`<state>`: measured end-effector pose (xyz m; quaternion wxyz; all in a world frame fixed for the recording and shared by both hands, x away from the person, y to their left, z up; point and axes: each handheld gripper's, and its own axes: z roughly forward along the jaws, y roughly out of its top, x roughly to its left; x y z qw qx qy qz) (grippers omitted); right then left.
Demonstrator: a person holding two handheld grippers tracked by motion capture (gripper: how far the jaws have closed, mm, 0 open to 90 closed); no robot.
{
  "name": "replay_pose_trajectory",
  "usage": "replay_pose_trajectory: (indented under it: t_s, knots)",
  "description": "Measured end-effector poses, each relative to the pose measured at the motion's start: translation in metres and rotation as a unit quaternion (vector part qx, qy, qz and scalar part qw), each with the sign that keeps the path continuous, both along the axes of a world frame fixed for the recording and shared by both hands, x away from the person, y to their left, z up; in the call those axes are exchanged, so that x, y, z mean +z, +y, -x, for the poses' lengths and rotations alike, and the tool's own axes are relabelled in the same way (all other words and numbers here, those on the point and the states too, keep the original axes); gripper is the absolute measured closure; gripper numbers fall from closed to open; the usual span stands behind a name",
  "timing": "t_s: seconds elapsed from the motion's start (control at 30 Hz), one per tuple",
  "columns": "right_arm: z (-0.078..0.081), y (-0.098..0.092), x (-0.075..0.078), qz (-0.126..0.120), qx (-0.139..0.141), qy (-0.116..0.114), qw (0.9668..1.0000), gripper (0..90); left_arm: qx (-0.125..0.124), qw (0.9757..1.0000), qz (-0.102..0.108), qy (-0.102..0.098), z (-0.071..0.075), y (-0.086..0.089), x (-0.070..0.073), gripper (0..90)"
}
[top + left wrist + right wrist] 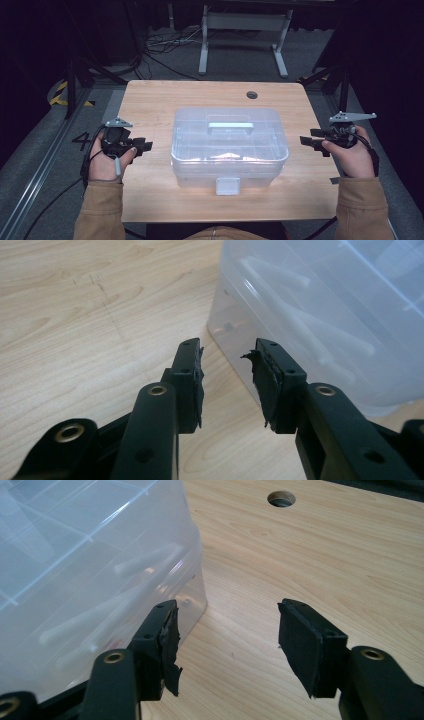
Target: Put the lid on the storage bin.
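A clear plastic storage box [229, 144] with a lid, a top handle [230, 126] and a front latch [227, 185] sits in the middle of the wooden table [150, 100]. My left gripper [145, 146] is held at the box's left side, a short way off, jaws open with nothing between them. In the left gripper view the gripper [227, 385] points at the box's corner [320, 315]. My right gripper [306, 141] is held off the box's right side, also open and empty. The right gripper view has the gripper [227, 645] beside the box wall [95, 565], with pale long items dimly visible inside.
A round cable hole [252, 94] lies in the table's far right part, also seen as a hole [281, 499] in the right gripper view. A grey desk frame [243, 30] and cables stand on the floor behind the table. Bare tabletop lies on both sides of the box.
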<state>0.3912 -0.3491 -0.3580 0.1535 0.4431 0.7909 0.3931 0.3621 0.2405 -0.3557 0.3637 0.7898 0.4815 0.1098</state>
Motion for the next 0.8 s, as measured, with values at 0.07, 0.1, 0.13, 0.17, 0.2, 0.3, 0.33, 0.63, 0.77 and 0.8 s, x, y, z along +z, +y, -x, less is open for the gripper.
replay_pose_trajectory:
  t_s: [0.07,0.1,0.13,0.17,0.2,0.3,0.33,0.63,0.77,0.8]
  knots:
    - [-0.001,-0.002,-0.002,-0.007,0.0,-0.001,1.0,41.8,0.002,1.0,-0.001,-0.004,-0.002,0.001,-0.002,61.8]
    - [-0.002,-0.003,-0.003,-0.012,-0.001,-0.005,0.9999,41.8,0.004,1.0,0.0,-0.007,-0.004,0.003,-0.004,61.8]
    - [-0.004,-0.005,-0.005,-0.015,-0.003,-0.008,0.9999,41.8,0.004,1.0,0.001,-0.008,-0.006,0.004,-0.006,61.3]
    - [-0.005,-0.006,-0.007,-0.016,-0.004,-0.008,0.9998,41.8,0.005,1.0,0.004,-0.007,-0.006,0.004,-0.007,60.9]
    - [-0.006,-0.007,-0.009,-0.016,-0.006,-0.007,0.9998,41.8,0.004,0.9998,0.004,-0.017,-0.008,0.005,-0.009,60.6]
    - [-0.01,-0.01,-0.015,-0.016,-0.011,-0.011,0.9998,41.9,0.009,0.9998,0.007,-0.019,-0.012,0.007,-0.015,60.4]
    - [-0.012,-0.011,-0.018,-0.017,-0.014,-0.01,0.9997,41.9,0.009,0.9998,0.008,-0.018,-0.013,0.007,-0.016,60.4]
    - [-0.023,-0.014,-0.036,-0.015,-0.017,-0.011,0.9997,42.1,0.018,0.9997,0.011,-0.016,-0.022,0.012,-0.032,61.7]
    - [-0.028,-0.013,-0.044,-0.015,-0.019,-0.007,0.9997,42.5,0.018,0.9997,0.002,-0.016,-0.026,0.014,-0.04,62.3]
    - [-0.029,-0.013,-0.045,-0.014,-0.018,-0.007,0.9997,42.4,0.02,0.9997,0.003,-0.014,-0.026,0.014,-0.042,62.6]
